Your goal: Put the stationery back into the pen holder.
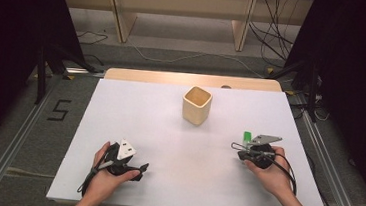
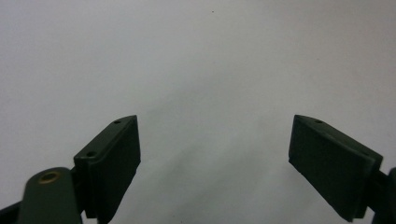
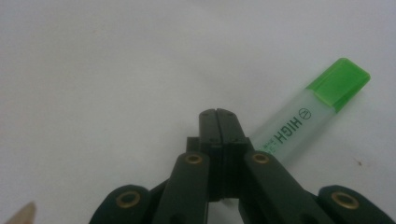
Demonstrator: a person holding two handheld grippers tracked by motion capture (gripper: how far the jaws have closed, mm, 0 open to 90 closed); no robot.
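Even light from above is falling on the white table [image 1: 168,132], which is showing as the brightest area of the high view, while the side edges and the floor beyond are sinking into near black. Soft, short shadows are lying under the wooden cup [image 1: 196,105] and under both hands. The picture is looking slightly soft and grainy.

In the left gripper view the table surface is shading from pale grey at the top to a dimmer grey between the jaws, which are appearing slightly blurred. In the right gripper view the green highlighter [image 3: 308,116] is glowing brightly, its lettering staying legible, while the nearest black links are losing focus.
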